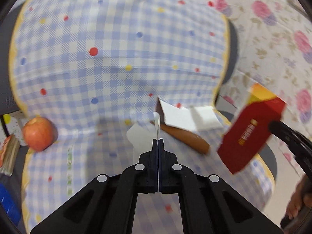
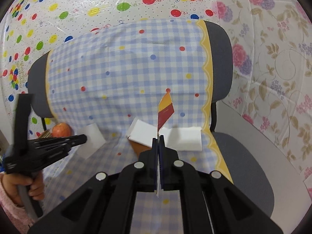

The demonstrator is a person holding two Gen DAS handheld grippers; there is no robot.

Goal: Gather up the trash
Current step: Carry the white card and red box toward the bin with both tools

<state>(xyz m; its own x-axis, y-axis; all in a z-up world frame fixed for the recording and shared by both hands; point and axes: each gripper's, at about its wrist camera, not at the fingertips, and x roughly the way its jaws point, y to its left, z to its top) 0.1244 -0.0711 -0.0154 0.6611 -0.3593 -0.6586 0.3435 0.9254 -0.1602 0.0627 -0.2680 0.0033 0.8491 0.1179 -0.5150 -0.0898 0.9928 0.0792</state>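
My left gripper (image 1: 158, 140) is shut over the checked cloth, with a thin white scrap (image 1: 158, 125) standing edge-on out of its fingertips. In the right wrist view the left gripper (image 2: 84, 138) lies against a white paper piece (image 2: 93, 134). My right gripper (image 2: 159, 137) is shut on a flat red and yellow carton (image 2: 165, 108), seen edge-on. The same carton (image 1: 251, 134) hangs at the right of the left wrist view, held by the right gripper (image 1: 272, 125). An open white box (image 1: 179, 117), a white block (image 1: 207, 117) and a brown sausage-shaped thing (image 1: 187, 139) lie on the seat.
A grey chair (image 2: 220, 44) draped in blue checked cloth (image 2: 126, 62) carries everything. An apple (image 1: 39, 133) sits at the seat's left edge, beside a book-like stack (image 1: 8, 156). Patterned plastic sheets cover the wall and floor. A person's hand (image 2: 33, 185) holds the left gripper's handle.
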